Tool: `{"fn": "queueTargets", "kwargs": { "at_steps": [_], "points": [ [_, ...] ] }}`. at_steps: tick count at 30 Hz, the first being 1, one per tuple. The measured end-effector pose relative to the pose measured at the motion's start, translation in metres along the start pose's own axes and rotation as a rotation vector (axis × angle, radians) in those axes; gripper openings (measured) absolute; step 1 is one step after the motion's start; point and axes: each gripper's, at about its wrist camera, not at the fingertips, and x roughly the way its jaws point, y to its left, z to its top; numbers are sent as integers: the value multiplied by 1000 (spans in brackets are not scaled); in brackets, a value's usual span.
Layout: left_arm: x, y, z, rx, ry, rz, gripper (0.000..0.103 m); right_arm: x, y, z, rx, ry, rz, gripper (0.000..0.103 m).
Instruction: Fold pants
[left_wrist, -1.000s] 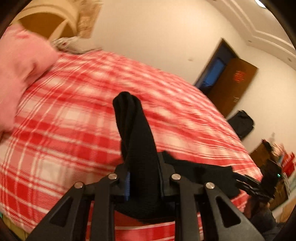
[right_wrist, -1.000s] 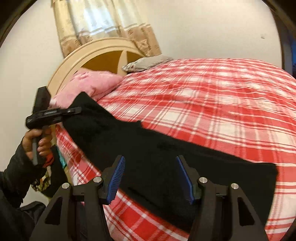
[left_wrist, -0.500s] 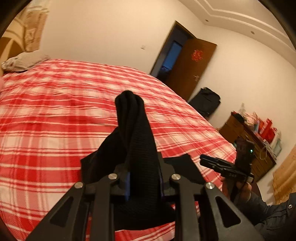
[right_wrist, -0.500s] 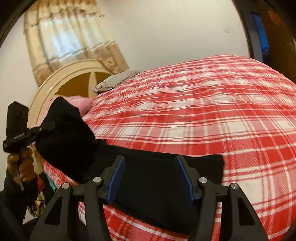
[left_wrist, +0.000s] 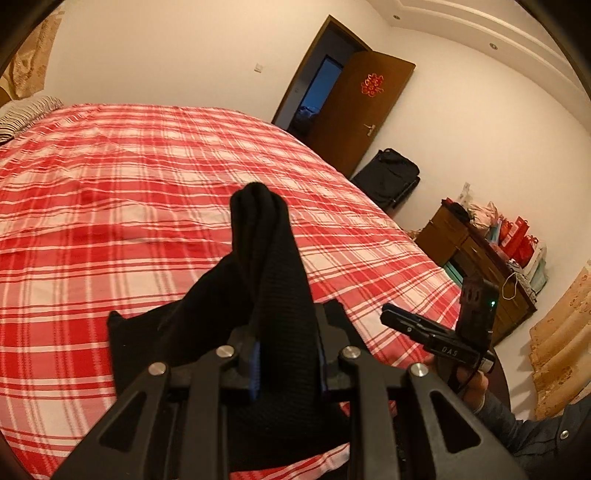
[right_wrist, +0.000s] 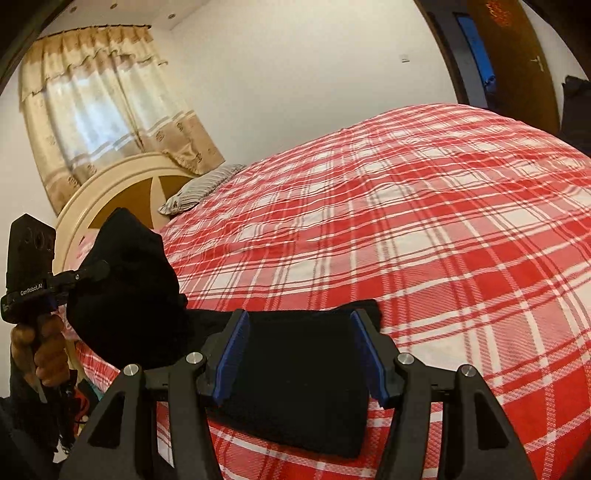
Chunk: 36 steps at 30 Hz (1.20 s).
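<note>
Since a second ago we have carried the pants (left_wrist: 273, 280) over themselves in our clamped left tool (left_wrist: 286, 363); the right tool (right_wrist: 301, 352) hovers spread above them. Red plaid bed (right_wrist: 424, 229), curtains (right_wrist: 110, 122), "GenRobot.AI" lettering.

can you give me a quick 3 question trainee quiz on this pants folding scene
1. True or false: the right gripper is clamped on the black pants.
2. Which gripper holds a bunched end of the pants? A left gripper B right C neither
3. Fill in: the pants lie on a red and white ____ bedspread.

Key: 1 false, its jaws stand open above the folded part. 2 A. 3 plaid.
</note>
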Motion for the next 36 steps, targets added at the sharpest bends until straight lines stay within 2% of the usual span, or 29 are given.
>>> {"fn": "queueTargets", "kwargs": {
  "at_steps": [8,19,24,33,36],
  "points": [
    [37,-23,-3,5,67,-23,23,0,-18,-4,50,0,-25,59],
    [114,-47,-23,76,203,51,23,-2,-55,-10,194,-31,-67,59],
    [133,-54,-34,91,255,62,23,-1,-69,-15,248,-34,-75,59],
    [154,-69,-37,138,283,93,23,3,-70,-19,239,-31,-85,59],
    [158,-71,-41,155,284,90,28,2,-70,-20,235,-37,-75,59]
  ]
}}
